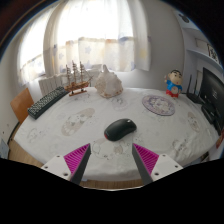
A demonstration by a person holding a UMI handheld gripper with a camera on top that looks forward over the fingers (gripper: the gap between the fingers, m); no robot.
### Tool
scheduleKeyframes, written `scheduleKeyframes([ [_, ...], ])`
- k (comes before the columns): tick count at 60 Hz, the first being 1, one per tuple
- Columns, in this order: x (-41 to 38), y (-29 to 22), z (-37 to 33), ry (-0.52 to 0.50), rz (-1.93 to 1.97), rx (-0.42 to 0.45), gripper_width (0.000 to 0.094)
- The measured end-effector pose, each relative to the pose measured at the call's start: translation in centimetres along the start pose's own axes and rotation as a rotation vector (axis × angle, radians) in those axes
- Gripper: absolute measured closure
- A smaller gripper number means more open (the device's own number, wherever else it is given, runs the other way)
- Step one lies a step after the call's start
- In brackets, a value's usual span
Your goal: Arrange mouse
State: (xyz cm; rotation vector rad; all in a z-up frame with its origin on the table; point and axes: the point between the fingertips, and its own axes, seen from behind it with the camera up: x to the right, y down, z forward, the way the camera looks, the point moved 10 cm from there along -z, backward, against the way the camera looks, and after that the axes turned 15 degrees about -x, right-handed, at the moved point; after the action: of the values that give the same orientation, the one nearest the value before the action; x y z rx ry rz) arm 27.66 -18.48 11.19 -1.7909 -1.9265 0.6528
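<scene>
I see my tool (pixel 112 160) with its magenta-padded fingers (pixel 78 157) spread apart, gripping nothing. The black rounded computer mouse (pixel 120 128) lies on the pale patterned bench (pixel 70 125) just ahead of the fingers at 12 o'clock, apart from them. At 10 o'clock sits a black keyboard (pixel 45 102); beyond it a wooden model ship (pixel 77 77), a large pale seashell (pixel 108 83), and at 2 o'clock a small colourful figurine (pixel 174 82).
</scene>
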Motion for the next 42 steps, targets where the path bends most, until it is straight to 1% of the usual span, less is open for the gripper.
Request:
scheduleKeyframes([
  [10, 0.0, -2.3, 5.7, 0.029, 0.041, 0.021, 0.0077],
  [17, 0.4, -4.3, 9.1, 0.045, 0.079, 0.005, 0.0076],
  [29, 0.5, -8.0, 12.3, 0.040, 0.108, -0.001, 0.0084],
  [42, -0.8, -10.9, 15.4, 0.031, 0.026, -0.023, 0.0094],
])
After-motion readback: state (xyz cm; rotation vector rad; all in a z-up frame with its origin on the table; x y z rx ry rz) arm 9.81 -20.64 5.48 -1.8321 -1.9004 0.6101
